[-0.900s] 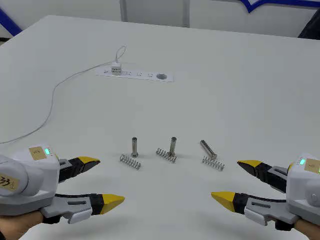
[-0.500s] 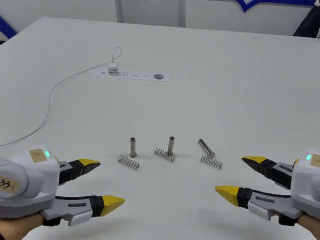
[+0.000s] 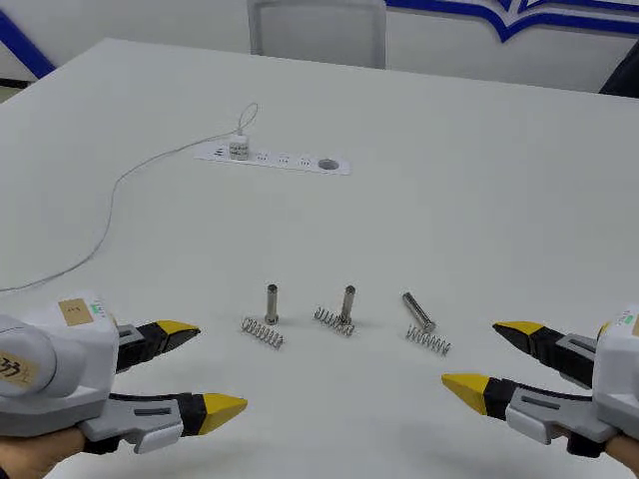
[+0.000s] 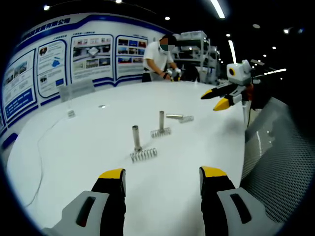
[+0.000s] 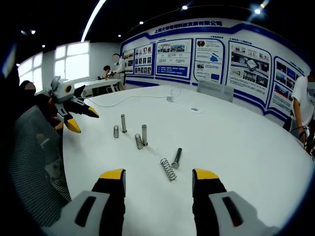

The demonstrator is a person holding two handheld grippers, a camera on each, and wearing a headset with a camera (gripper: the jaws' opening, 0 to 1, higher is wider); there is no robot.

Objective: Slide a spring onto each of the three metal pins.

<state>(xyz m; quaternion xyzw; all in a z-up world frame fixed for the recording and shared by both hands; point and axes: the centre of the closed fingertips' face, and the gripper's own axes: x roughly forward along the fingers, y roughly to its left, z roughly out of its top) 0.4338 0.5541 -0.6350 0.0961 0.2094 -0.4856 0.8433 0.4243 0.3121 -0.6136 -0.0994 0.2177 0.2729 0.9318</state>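
The white table bears a power strip with its cable, an upright left pin and middle pin, a flat-lying right pin, and a left spring, middle spring and right spring just beside them.

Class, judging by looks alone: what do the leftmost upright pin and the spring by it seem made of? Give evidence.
Leftmost pin: likely steel, smooth grey with a dull sheen. Spring: probably thin steel wire, silvery open coils. Exact alloy unclear.
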